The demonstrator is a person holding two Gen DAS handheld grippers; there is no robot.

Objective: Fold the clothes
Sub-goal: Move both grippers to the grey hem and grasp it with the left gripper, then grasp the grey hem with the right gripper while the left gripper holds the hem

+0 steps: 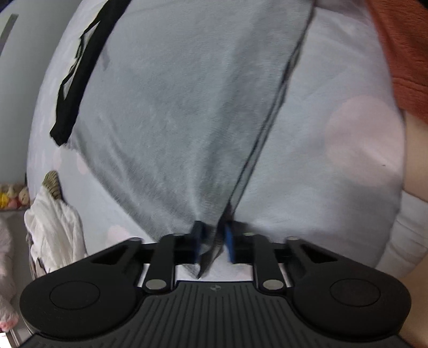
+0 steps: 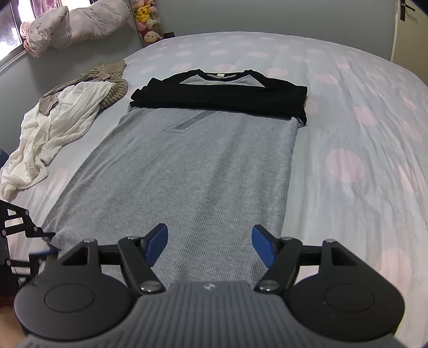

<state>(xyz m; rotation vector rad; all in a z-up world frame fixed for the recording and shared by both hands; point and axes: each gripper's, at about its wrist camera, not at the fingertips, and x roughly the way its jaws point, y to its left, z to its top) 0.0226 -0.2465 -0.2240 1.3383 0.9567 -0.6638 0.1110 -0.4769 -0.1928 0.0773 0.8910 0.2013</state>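
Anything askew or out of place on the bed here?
Only the loose heap of white and striped clothes crumpled left of the shirt. The shirt lies flat, black sleeves folded across, left tongs pinching its hem corner.

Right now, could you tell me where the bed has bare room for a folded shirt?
Free: the polka-dot sheet right of the grey shirt, and beyond its collar. Crowded: the left side, where the white garment and striped garment lie.

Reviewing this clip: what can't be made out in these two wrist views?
- Left wrist view: motion blur smears the grey shirt; the hem corner pinched in the left hand-held gripper is hidden between its fingers.
- Right wrist view: the near hem lies under the open right hand-held gripper.
- The clothes pile is too crumpled to count garments.
- Plush toys: too small.
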